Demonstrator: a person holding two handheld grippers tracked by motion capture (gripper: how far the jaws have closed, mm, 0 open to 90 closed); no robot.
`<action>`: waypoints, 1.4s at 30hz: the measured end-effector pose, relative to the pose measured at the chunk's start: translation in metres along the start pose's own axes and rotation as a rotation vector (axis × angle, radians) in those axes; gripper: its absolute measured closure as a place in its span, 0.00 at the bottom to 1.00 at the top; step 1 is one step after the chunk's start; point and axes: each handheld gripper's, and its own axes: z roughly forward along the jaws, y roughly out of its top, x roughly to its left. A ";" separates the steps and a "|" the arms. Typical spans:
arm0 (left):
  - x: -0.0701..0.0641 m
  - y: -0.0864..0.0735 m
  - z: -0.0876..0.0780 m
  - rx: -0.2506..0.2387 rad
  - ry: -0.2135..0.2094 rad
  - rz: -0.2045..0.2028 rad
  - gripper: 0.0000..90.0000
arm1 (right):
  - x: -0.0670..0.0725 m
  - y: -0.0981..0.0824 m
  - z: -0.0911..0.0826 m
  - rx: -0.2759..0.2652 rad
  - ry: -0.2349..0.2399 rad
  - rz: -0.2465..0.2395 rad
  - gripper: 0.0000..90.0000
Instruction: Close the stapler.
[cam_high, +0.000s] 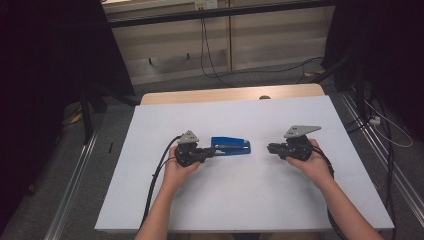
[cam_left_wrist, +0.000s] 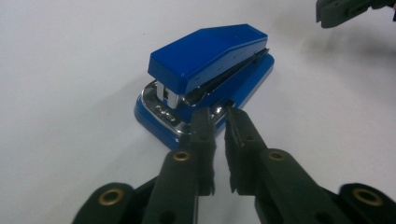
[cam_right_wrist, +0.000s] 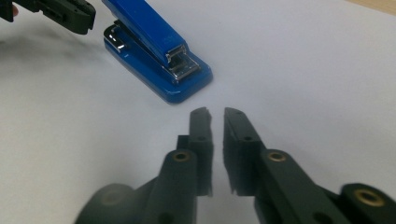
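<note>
Near the middle of the white worktop (cam_high: 240, 200) lies the blue stapler (cam_high: 231, 146), flat on its base, and everything now hangs on how it sits between the two hands. Its long axis runs left to right across the worktop, one short end toward each gripper. The left gripper (cam_high: 212, 151) is the close one: from the high view its tips sit right at the stapler's left end, and in the left gripper view the fingers (cam_left_wrist: 204, 128) are drawn nearly together with only a thin slit between them, holding nothing, their tips up against the chrome hinge end of the stapler (cam_left_wrist: 205, 79), touching or a hair off, I can't tell which. So for that hand the stapler stretches straight ahead and away, lengthwise, blue lid on top. The right gripper (cam_high: 270, 148) stands off to the other side, near but clearly apart, a strip of bare worktop between it and the stapler's right end. In the right gripper view its fingers (cam_right_wrist: 201, 126) are likewise almost shut on nothing, and the stapler (cam_right_wrist: 156, 56) lies ahead and to the left, stapling mouth pointing back at them, with the left gripper's tip visible beyond it. My read: the left hand is nearer and lined up along the axis, so it must spread its fingers before any grasp.
</note>
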 end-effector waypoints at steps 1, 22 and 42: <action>0.000 0.001 -0.002 -0.005 0.005 -0.003 0.83 | 0.001 0.000 -0.001 -0.005 -0.001 0.008 0.83; -0.005 0.004 -0.029 -0.090 0.010 -0.052 0.17 | 0.020 -0.013 -0.020 -0.062 -0.030 0.051 0.30; -0.013 -0.016 -0.066 -0.104 0.045 -0.028 0.09 | 0.032 -0.040 -0.054 -0.107 -0.053 0.080 0.18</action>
